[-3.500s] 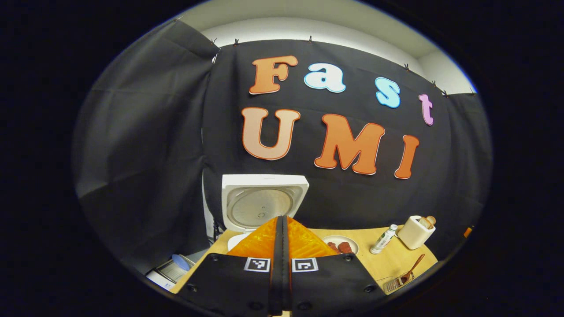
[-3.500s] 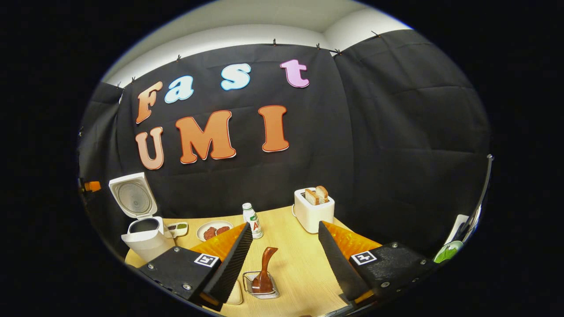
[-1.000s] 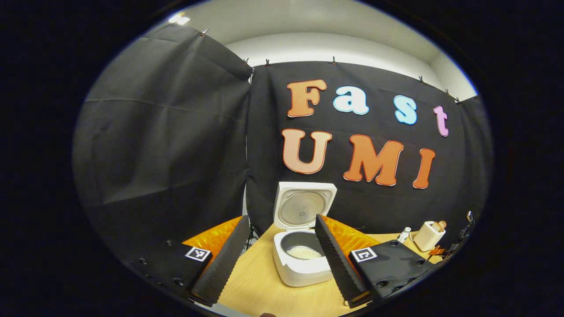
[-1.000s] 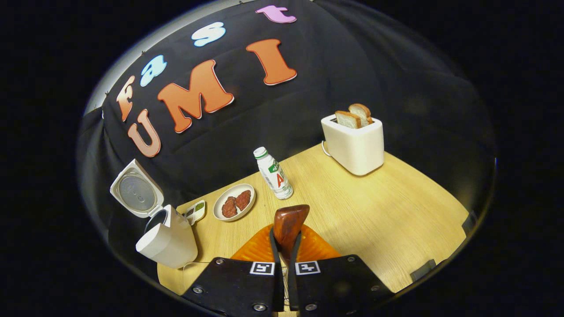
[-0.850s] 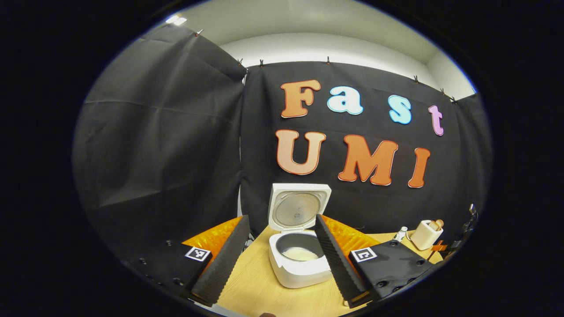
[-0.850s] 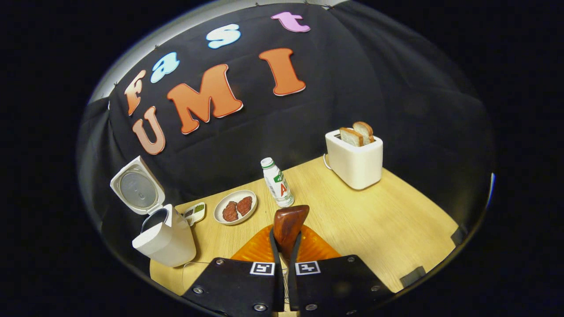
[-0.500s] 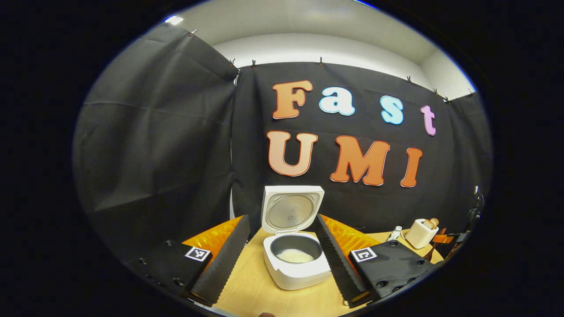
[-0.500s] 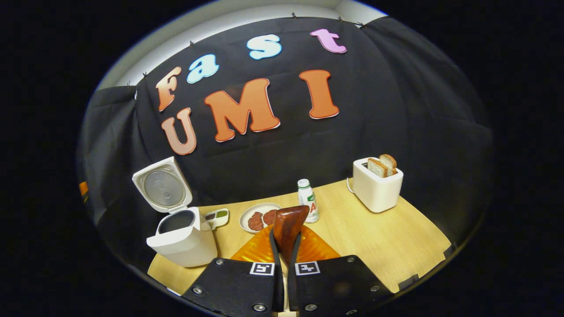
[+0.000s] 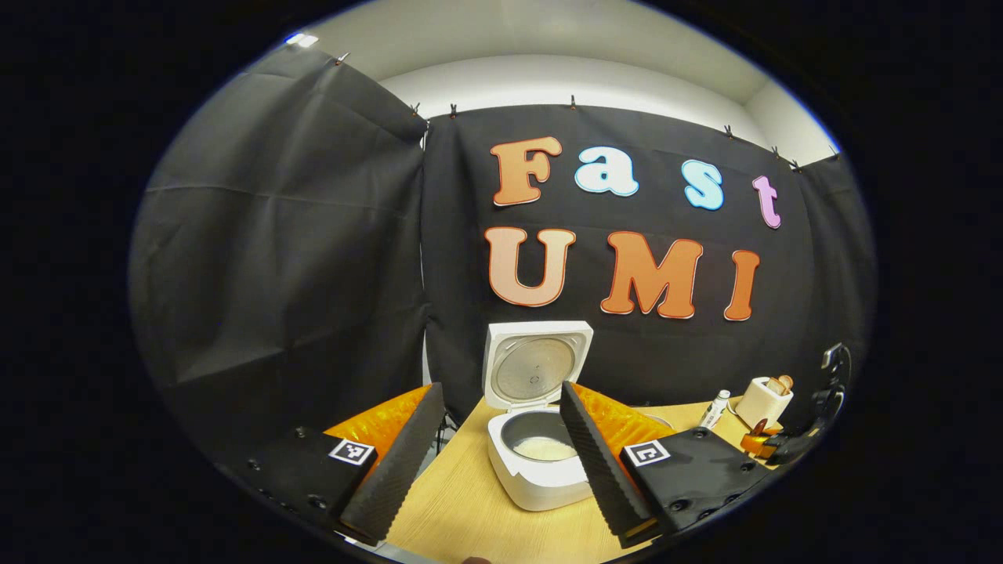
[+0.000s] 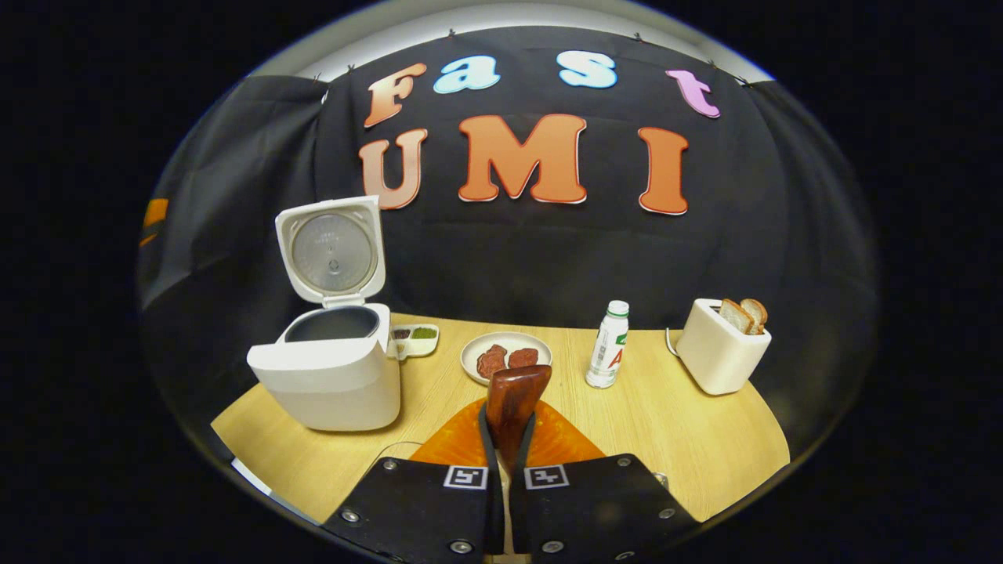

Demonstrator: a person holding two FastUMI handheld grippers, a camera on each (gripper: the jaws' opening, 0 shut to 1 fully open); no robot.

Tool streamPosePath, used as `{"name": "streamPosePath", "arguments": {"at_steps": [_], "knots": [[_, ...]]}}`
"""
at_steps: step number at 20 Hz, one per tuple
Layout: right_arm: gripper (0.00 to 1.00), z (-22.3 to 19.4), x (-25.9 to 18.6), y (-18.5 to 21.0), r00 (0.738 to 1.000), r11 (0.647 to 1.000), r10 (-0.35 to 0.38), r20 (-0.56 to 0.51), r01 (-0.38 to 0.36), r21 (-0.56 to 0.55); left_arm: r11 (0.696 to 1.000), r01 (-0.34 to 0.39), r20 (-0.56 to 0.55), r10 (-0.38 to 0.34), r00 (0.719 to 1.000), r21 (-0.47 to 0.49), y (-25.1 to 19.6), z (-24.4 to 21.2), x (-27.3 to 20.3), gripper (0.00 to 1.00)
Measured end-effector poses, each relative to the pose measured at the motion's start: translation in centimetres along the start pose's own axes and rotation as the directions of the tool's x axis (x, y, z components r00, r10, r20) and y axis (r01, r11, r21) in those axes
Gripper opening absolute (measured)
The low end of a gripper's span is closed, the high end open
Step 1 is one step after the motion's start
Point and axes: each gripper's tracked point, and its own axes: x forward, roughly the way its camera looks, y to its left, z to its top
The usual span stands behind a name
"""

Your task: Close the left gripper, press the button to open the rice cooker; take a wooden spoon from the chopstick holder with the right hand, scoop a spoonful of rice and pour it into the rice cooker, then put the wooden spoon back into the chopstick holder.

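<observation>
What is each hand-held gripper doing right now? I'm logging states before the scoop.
Left hand-held gripper: open, holding nothing.
Right hand-held gripper: shut on the wooden spoon.

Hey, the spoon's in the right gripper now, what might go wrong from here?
The right gripper pinches the wooden spoon by its handle end alone, so it may twist while scooping. The bottle and plate of patties stand on the table close ahead and could be knocked in a sweep toward the open rice cooker.
</observation>
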Motion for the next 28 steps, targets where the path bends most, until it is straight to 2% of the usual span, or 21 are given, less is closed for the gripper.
{"name": "streamPosePath", "arguments": {"at_steps": [3, 7, 11, 14, 19, 22, 25, 28], "knots": [[0.03, -2.3, 0.4, 0.4, 1.000, 0.999, -0.011, -0.027, 0.010, -0.036, 1.000, -0.003, -0.019, 0.003, 1.000, -0.003, 0.4, -0.6, 0.0, 1.00], [0.03, -4.5, 0.9, 0.0, 0.998, 0.999, -0.033, -0.048, 0.032, -0.021, 1.000, -0.014, -0.032, 0.013, 0.999, -0.008, 1.1, -1.3, -0.1, 1.00], [0.03, -4.4, 1.0, -0.1, 0.999, 0.999, -0.044, -0.022, 0.044, 0.013, 1.000, -0.020, -0.046, 0.019, 0.999, -0.003, 1.6, -1.7, 0.1, 1.00], [0.03, -6.5, 1.4, -0.2, 0.997, 0.986, -0.045, -0.061, 0.054, 0.159, 1.000, -0.024, -0.048, 0.024, 0.999, 0.000, 1.7, -2.0, -0.2, 1.00], [0.03, -7.7, 2.8, 2.3, 0.995, 0.929, 0.010, -0.095, 0.026, 0.370, 0.999, -0.046, -0.067, 0.047, 0.997, 0.015, 2.6, -2.8, -0.4, 1.00], [0.03, -8.1, 3.9, 3.9, 0.993, 0.867, 0.063, -0.102, -0.003, 0.499, 0.999, -0.054, -0.084, 0.054, 0.995, 0.000, 2.8, -3.4, -0.3, 1.00], [0.03, -8.8, 4.7, 3.8, 0.990, 0.765, 0.090, -0.109, 0.001, 0.644, 0.998, -0.062, -0.096, 0.061, 0.994, -0.007, 2.9, -3.9, -0.3, 1.00], [0.03, -9.4, 4.6, 2.8, 0.988, 0.668, 0.099, -0.118, 0.022, 0.744, 0.998, -0.062, -0.098, 0.061, 0.993, -0.006, 2.6, -3.8, -0.3, 1.00]]}}
